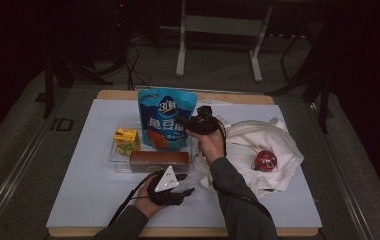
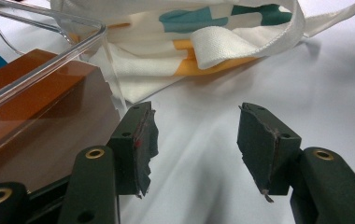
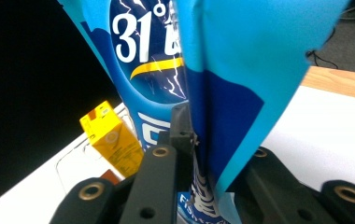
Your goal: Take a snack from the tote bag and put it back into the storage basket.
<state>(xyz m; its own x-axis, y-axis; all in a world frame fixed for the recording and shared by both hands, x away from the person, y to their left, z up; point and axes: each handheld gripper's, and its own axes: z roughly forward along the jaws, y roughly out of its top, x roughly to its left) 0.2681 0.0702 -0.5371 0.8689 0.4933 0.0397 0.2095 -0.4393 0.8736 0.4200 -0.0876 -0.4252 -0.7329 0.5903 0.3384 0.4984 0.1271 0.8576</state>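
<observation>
A: Starting at the left of the tabletop [image 1: 78, 200]: a clear tray [image 1: 113, 152] holds a small yellow carton [image 1: 126, 140] at its left end and a long brown box [image 1: 159, 161] along its near edge.

B: And just in front of that box, the left gripper [image 1: 188, 191] lies low over the white surface. Its own view has the jaws spread, bare tabletop between them, the tray's corner right beside the left one.

A: Nothing in them at all. Now the middle: the blue snack bag [image 1: 165, 117] stands upright at the tray's far right.

B: That's where the right gripper [image 1: 184, 125] is. It comes in at the bag's right edge, and in the right gripper view the jaws are pinching that edge, the blue film pressed flat between them.

A: Further right, a white cloth bag [image 1: 258, 145] lies crumpled on the tabletop, a round red thing [image 1: 266, 160] resting on it.

B: Well apart from both grippers, that one.
</observation>
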